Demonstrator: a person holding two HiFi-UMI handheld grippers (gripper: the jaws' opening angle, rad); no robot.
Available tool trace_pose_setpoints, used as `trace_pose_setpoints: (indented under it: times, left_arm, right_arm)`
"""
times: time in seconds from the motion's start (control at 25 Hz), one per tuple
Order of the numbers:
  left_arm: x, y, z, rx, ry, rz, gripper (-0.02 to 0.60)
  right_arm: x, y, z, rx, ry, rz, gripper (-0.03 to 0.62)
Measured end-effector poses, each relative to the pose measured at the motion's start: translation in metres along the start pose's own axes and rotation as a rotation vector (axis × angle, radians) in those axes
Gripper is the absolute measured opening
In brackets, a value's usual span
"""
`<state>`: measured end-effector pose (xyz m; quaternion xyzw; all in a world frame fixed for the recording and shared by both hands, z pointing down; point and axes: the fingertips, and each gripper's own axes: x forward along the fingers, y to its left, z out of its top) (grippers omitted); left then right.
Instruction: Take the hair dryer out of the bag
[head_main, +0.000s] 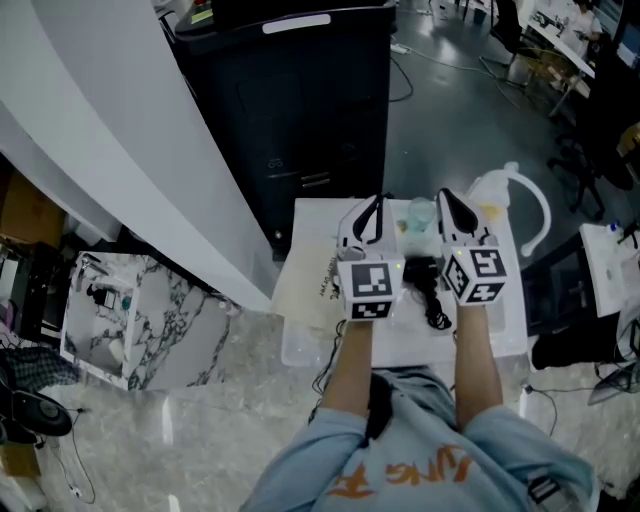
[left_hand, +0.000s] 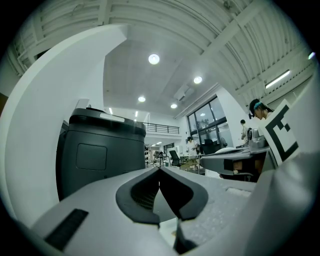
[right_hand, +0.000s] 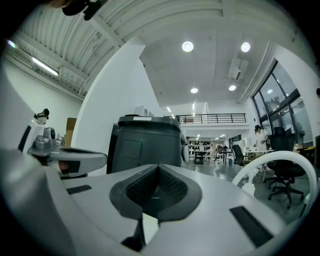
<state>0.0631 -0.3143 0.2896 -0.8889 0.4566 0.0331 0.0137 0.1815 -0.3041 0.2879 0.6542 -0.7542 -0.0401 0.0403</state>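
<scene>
Holding both grippers clenched above the table

The left gripper (left_hand: 159, 172) has its jaws pressed together, and nothing is between them. The right gripper (right_hand: 159, 169) is the same: clenched and empty. In the head view both grippers are at the centre of the frame. They are side by side, a little apart, above a white table (head_main: 315, 215), and their tips point to the upper edge. On the table between them lies a dark thing with a cord, which looks like the hair dryer (head_main: 424, 280). I cannot tell if a gripper touches it. A pale flat bag (head_main: 308, 285) lies on the table just left of the left gripper, beside the dryer. A black cabinet (head_main: 290, 110) stands at the upper centre, behind the table. Part of a white chair (head_main: 535, 205) shows at the right of the table.
</scene>
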Motion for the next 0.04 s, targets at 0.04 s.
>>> trace_pose_setpoints:
  times: [0.04]
  left_arm:
    - [-0.0006,0.0014,0.0006,0.002,-0.001,-0.001,0.003]
  right_arm:
    - [0.0005,0.0018,-0.0008,-0.001,0.002,0.002,0.002]
